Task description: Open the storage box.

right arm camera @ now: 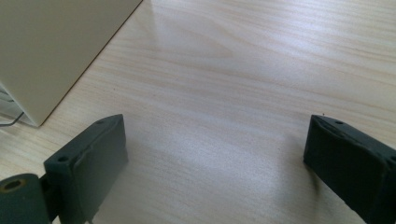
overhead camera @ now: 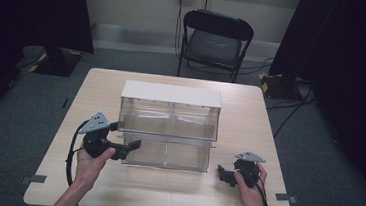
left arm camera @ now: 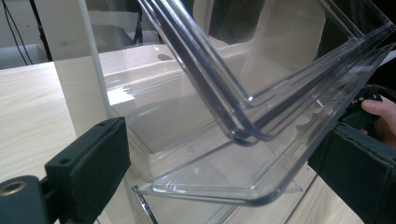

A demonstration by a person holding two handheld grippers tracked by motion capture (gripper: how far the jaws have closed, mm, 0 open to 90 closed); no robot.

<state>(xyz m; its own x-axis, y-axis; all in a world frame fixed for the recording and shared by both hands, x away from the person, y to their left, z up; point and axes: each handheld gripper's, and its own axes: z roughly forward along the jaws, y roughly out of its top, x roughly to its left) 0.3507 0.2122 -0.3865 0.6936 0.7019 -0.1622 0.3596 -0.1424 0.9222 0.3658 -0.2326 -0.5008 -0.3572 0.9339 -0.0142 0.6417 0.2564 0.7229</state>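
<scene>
A clear plastic drawer unit (overhead camera: 169, 118) with a white top (overhead camera: 172, 93) stands mid-table. Its lower tier (overhead camera: 166, 154) is slid out toward me. My left gripper (overhead camera: 125, 134) is open at that tier's front left corner. In the left gripper view the rounded clear corner (left arm camera: 252, 135) lies between the wide-apart jaws of the left gripper (left arm camera: 224, 172); whether they touch it I cannot tell. My right gripper (overhead camera: 222, 173) rests low on the table to the right of the unit. It is open, with bare wood between the jaws of the right gripper (right arm camera: 215, 154).
The light wooden table (overhead camera: 173, 192) has free surface in front of and beside the unit. A black folding chair (overhead camera: 215, 40) stands behind the table's far edge. Cables (overhead camera: 291, 107) run across the floor at right. The unit's pale side wall (right arm camera: 51, 46) shows at upper left.
</scene>
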